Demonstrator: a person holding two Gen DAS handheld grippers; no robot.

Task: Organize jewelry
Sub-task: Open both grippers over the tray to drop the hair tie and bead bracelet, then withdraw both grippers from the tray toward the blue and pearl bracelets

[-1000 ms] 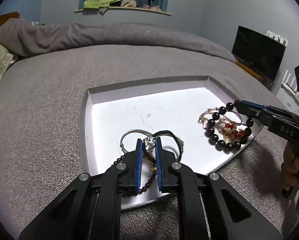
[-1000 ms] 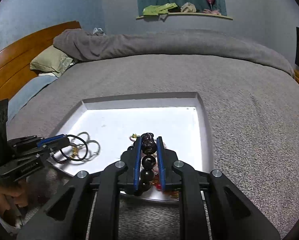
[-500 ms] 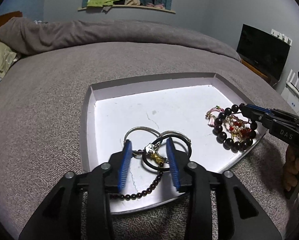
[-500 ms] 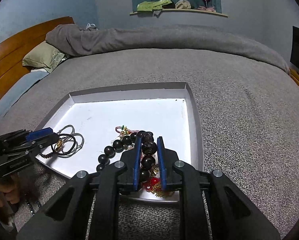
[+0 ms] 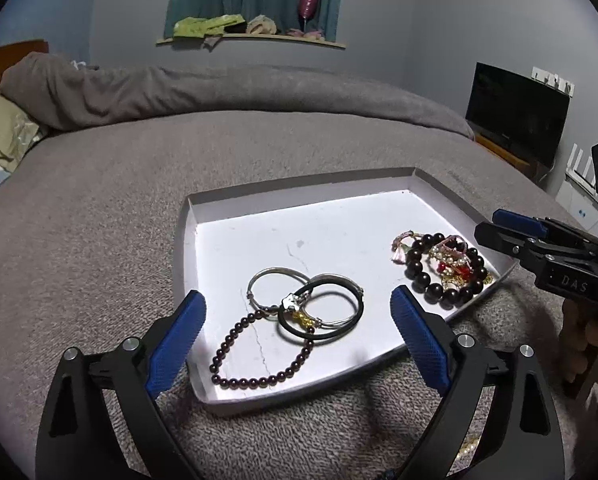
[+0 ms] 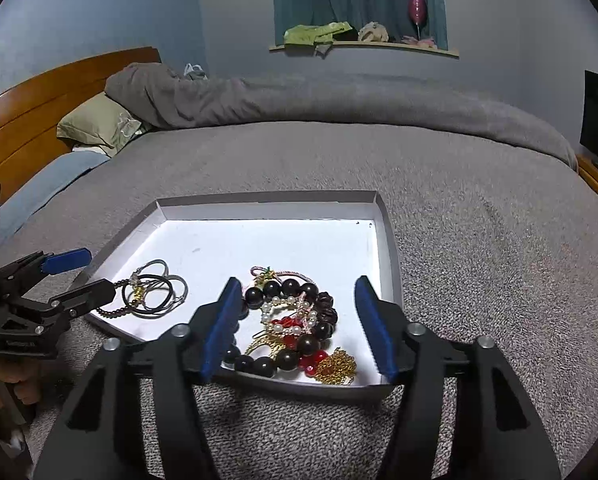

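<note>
over the shallow white cardboard tray [image 5: 187,240], the left gripper [image 5: 299,320] and right gripper [image 6: 299,322] are both opening, their blue pads clear of the dark beaded bracelets [image 6: 291,320].

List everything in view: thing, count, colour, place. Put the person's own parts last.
tray: one, white, on the bed
small-bead bracelet: one, dark red, tray's near left
bangles: two, silver, overlapping a black loop
black loop: one, over the bangles
large-bead bracelet: one, dark brown, tray's near right
tangled pile: gold chain, pearls, red beads, inside that bracelet
blanket: grey, covering the bed
pillow: one, olive, by the headboard
headboard: wooden
screen: one, black, far right
left tongs: blue pads, opening, nothing gripped
right tongs: blue pads, opening, nothing gripped
</note>
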